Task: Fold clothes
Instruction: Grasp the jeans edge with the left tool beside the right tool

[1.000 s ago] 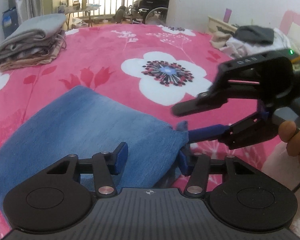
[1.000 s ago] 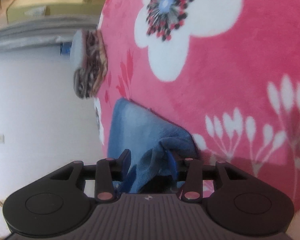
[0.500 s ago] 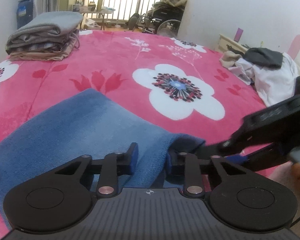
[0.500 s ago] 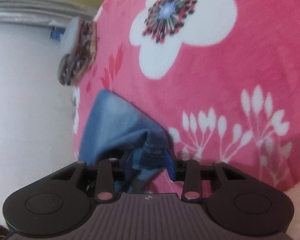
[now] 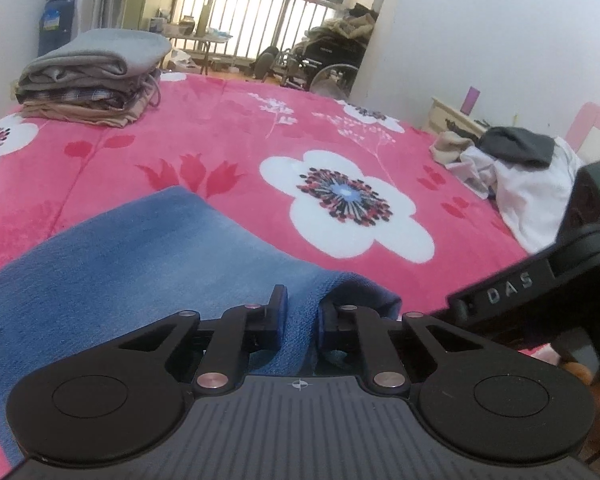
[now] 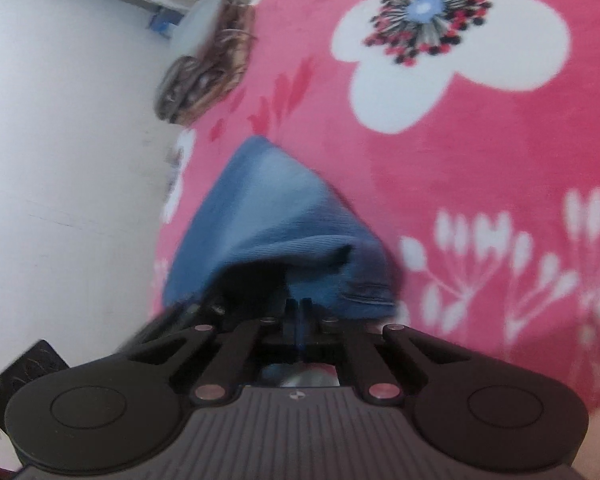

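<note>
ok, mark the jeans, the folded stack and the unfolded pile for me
jeans (image 5: 148, 264): left wrist view, flat faded denim panel.
folded stack (image 5: 96, 60): left wrist view, grey top garment.
unfolded pile (image 5: 516, 148): left wrist view, dark garment on top.

Left claw (image 5: 299, 316) closing on jeans (image 5: 140, 264)
</note>
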Demonstrator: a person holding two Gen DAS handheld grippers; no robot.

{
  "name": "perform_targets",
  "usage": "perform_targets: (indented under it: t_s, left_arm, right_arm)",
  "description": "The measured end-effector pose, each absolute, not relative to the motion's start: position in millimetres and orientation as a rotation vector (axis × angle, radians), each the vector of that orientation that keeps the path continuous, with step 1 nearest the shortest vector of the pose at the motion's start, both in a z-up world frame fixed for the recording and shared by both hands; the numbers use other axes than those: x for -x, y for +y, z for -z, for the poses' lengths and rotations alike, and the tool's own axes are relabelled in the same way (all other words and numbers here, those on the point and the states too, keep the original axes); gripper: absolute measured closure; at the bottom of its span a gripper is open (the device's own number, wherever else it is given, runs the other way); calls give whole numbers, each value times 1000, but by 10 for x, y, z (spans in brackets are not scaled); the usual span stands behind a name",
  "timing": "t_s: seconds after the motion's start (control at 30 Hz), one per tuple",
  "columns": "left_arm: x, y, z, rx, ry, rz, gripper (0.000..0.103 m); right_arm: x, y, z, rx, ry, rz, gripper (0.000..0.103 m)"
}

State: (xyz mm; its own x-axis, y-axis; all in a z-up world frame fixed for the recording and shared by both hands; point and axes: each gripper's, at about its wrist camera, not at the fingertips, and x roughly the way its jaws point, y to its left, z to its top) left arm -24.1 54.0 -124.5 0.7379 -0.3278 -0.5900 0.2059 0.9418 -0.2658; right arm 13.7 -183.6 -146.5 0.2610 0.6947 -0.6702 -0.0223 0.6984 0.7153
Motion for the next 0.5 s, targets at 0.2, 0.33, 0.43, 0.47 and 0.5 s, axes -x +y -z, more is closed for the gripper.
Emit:
perform_targets:
  t_s: [0.2, 0.33, 0.43, 0.47, 0.5]
  left_arm:
    - [235, 568, 1235, 208, 663, 293, 91]
    - [265, 584, 1205, 208, 644, 292, 91]
    - [289, 585, 1197, 203, 635, 299, 92]
    - [302, 583, 1199, 195, 631, 298, 92]
    - [316, 586, 1199, 192, 624, 297, 92]
  right_arm:
    - [-117, -1922, 1306, -606, 1190, -425, 61]
    - [-150, -1863, 1446, -600, 1208, -408, 67]
    - [-136, -1823, 1587, -608, 1203, -427, 85]
    - [-121, -1820, 1572, -609, 1188, -440, 88]
    - [-107, -1816, 1544, -608, 1170, -459, 91]
